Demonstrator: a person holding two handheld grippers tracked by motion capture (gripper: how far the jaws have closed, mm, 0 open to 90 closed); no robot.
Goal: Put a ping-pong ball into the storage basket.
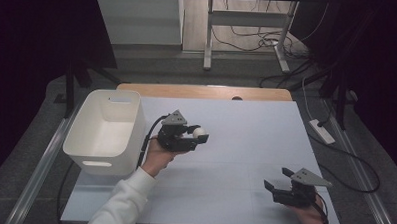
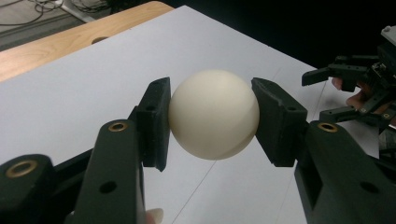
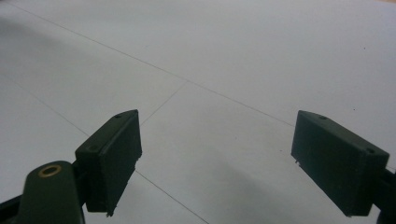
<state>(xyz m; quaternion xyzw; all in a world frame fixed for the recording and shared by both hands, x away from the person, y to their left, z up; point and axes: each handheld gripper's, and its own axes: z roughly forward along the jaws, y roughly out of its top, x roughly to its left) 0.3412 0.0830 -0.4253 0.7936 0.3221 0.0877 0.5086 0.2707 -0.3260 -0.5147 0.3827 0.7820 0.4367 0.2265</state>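
A cream-white ball [image 2: 214,114] sits clamped between the two black jaws of my left gripper [image 2: 210,121], held above the white table sheet. In the high view the ball [image 1: 199,132] shows at the tip of the left gripper [image 1: 199,134], near the table's middle, just right of the white bin [image 1: 106,131]. My right gripper [image 1: 279,178] rests low at the front right, open, with nothing between its jaws. In the right gripper view its fingers [image 3: 112,154] spread wide over bare sheet. The right gripper [image 2: 329,93] also appears far off in the left gripper view.
The white bin [image 1: 75,142] stands at the table's left side, its inside looking empty. A wooden table edge [image 1: 207,91] runs along the back. Cables and a desk frame [image 1: 249,38] lie on the floor beyond. A power strip [image 1: 322,131] lies off the right side.
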